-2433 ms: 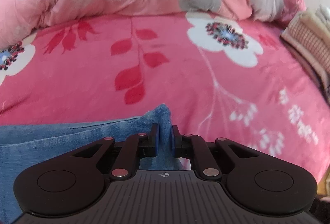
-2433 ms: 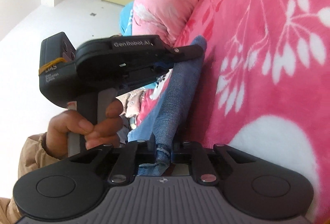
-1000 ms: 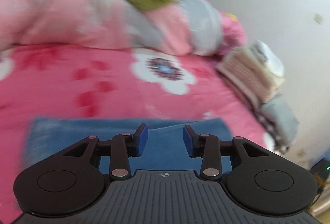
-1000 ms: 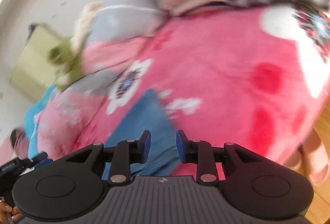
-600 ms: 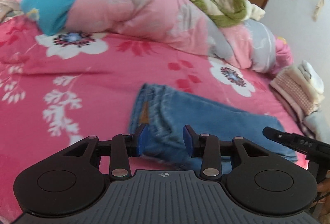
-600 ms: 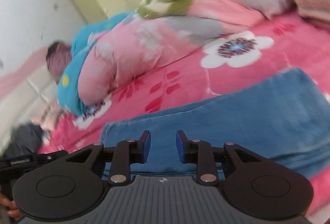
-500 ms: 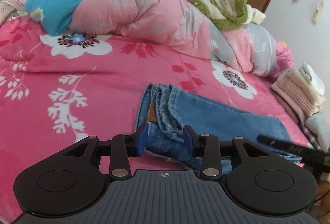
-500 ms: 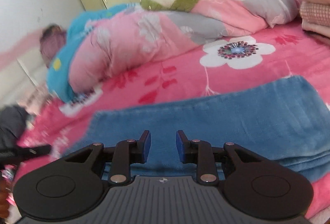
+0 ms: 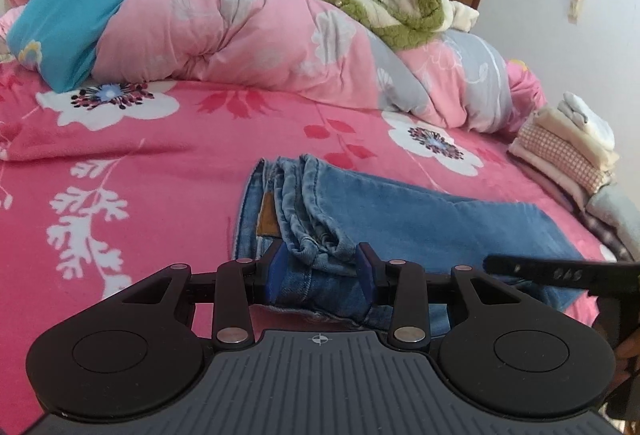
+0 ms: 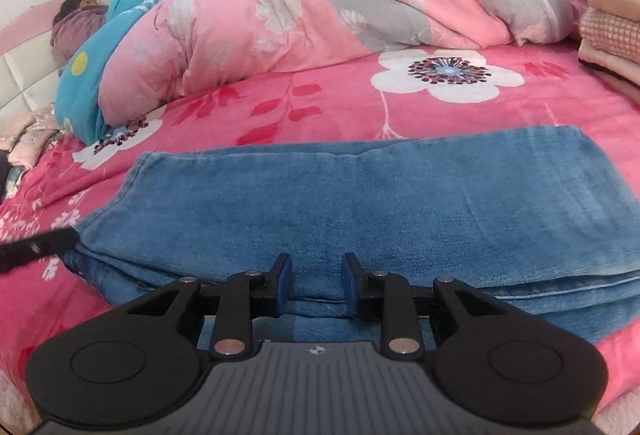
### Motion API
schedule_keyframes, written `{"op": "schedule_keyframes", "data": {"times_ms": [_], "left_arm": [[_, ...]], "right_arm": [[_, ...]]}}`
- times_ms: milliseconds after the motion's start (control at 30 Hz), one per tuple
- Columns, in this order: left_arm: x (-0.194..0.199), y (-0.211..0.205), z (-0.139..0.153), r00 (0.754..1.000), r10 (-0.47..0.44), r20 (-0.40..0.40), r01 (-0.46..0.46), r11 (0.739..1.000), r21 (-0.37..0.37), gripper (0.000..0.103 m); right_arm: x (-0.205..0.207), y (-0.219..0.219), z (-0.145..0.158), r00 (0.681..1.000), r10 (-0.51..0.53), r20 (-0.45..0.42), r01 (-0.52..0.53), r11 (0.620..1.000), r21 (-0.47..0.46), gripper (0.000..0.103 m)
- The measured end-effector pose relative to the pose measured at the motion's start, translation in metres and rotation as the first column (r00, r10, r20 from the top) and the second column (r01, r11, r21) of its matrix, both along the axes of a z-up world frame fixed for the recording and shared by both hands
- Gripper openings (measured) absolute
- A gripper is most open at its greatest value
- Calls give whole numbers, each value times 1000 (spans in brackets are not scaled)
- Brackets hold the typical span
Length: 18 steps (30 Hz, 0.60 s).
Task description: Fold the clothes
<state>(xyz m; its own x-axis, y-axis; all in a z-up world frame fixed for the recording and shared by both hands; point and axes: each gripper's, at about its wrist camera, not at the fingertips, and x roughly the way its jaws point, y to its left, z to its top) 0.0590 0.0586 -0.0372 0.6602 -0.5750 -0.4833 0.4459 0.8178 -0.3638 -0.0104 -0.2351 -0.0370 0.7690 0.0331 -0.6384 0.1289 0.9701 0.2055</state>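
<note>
jeans (image 9: 400, 219) lie folded flat on the pink flowered blanket (image 9: 160, 155), their bunched waistband end sitting between the spread jaws of the left gripper (image 9: 320, 269), neither pad clearly pressing the denim. in the right wrist view the jeans (image 10: 380, 195) stretch wide just ahead of the right gripper (image 10: 315, 285), whose jaws stand apart over the near folded edge, gripping nothing. beyond both sets of jaws a pink quilt (image 9: 240, 31) is heaped up, with a stack of folded clothes (image 9: 568, 151) to the far right.
</note>
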Motion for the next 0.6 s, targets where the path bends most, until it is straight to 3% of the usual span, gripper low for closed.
{"op": "schedule_keyframes", "data": {"times_ms": [133, 267, 433, 600], "left_arm": [[1, 0, -8, 1000, -23, 20, 24, 1000, -16, 37], [-6, 14, -11, 996, -15, 85, 20, 998, -55, 37], [-1, 27, -22, 996, 13, 90, -9, 999, -49, 37], [6, 34, -34, 996, 18, 85, -11, 997, -81, 37]], "right_arm": [[2, 27, 15, 990, 127, 68, -125, 992, -32, 29], [7, 65, 25, 947, 303, 107, -292, 950, -106, 29], [14, 108, 21, 885, 456, 95, -430, 878, -212, 30], [24, 135, 14, 855, 515, 60, -480, 830, -286, 30]]}}
